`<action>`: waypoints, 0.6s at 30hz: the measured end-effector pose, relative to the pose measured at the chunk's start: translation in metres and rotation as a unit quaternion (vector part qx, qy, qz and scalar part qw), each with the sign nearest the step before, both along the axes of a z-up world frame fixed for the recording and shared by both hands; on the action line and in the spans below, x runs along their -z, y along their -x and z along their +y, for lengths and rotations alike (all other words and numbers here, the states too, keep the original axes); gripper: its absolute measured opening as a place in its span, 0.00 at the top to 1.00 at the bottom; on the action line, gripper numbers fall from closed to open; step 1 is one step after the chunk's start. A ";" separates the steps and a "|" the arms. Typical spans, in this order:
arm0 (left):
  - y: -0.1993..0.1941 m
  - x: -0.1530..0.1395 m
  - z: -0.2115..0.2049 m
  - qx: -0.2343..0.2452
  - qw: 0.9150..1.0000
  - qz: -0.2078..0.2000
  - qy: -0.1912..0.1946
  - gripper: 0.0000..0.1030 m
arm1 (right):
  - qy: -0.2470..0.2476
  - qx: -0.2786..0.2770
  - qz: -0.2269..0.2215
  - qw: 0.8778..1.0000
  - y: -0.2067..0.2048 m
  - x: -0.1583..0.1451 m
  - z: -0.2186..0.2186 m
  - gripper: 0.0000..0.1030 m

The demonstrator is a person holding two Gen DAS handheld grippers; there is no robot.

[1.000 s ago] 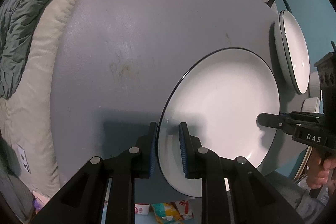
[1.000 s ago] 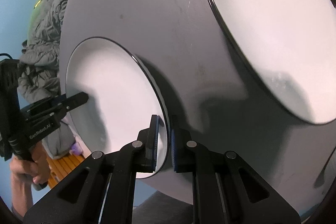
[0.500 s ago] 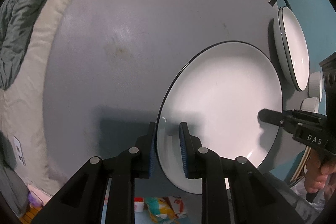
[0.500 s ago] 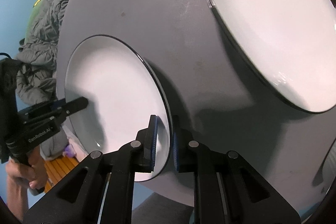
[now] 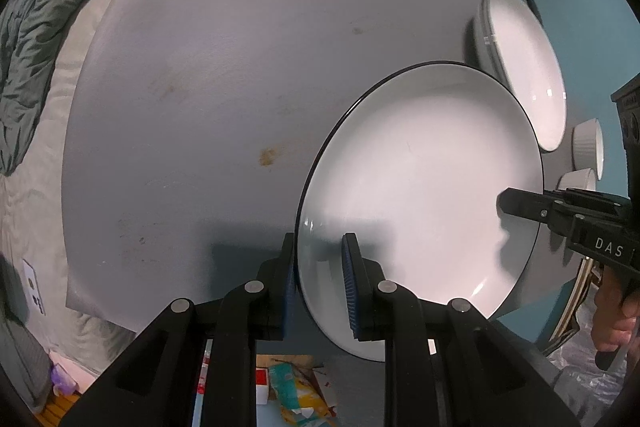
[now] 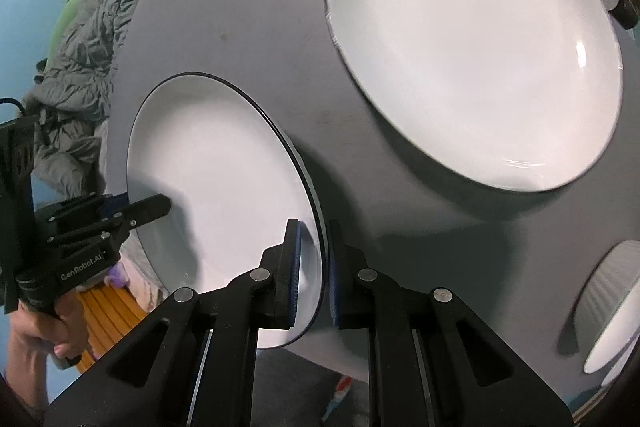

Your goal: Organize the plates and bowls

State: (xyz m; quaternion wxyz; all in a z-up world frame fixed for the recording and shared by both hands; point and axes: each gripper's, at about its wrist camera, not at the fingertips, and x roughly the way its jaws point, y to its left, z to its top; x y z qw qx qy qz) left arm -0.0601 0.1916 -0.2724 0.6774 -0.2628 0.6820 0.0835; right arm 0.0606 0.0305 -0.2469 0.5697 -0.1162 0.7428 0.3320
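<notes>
White plate (image 5: pixel 424 187), dark-rimmed, hangs above the grey tabletop (image 5: pixel 224 75), with the left claw (image 5: pixel 318 275) pinching its near rim and the right claw (image 6: pixel 312 267) pinching the opposite rim, probably to keep it level. A second plate (image 6: pixel 472 51) lies on the tabletop just beyond it, likely the stacking spot; a ribbed bowl (image 6: pixel 612 303) sits nearby. Rumpled bedding (image 5: pixel 36 39) borders the stained tabletop, before teal walls.

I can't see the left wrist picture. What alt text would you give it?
A white plate with a dark rim is gripped at opposite edges by the left gripper and the right gripper, above a round grey table. Another white plate and two small ribbed bowls sit at the table's right edge.
</notes>
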 end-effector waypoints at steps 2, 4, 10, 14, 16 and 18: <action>-0.005 -0.006 -0.002 0.006 1.000 -0.004 -0.001 0.80 | 0.000 0.000 -0.003 1.000 -0.004 -0.006 -0.005 0.88; -0.008 -0.011 -0.003 0.011 1.000 -0.008 -0.003 0.80 | -0.001 0.001 -0.006 1.000 -0.006 -0.010 -0.007 0.88; -0.030 -0.026 -0.013 0.032 0.999 -0.024 -0.007 0.80 | -0.010 0.014 -0.015 1.000 -0.025 -0.025 -0.026 0.88; -0.057 -0.034 -0.023 0.045 0.999 -0.027 -0.006 0.80 | -0.013 0.027 -0.015 0.999 -0.043 -0.031 -0.042 0.88; -0.070 -0.036 -0.026 0.047 0.998 -0.028 -0.008 0.80 | -0.014 0.031 -0.017 0.999 -0.050 -0.034 -0.047 0.88; -0.083 -0.037 -0.028 0.049 0.998 -0.029 -0.010 0.80 | -0.014 0.037 -0.018 0.999 -0.060 -0.035 -0.052 0.88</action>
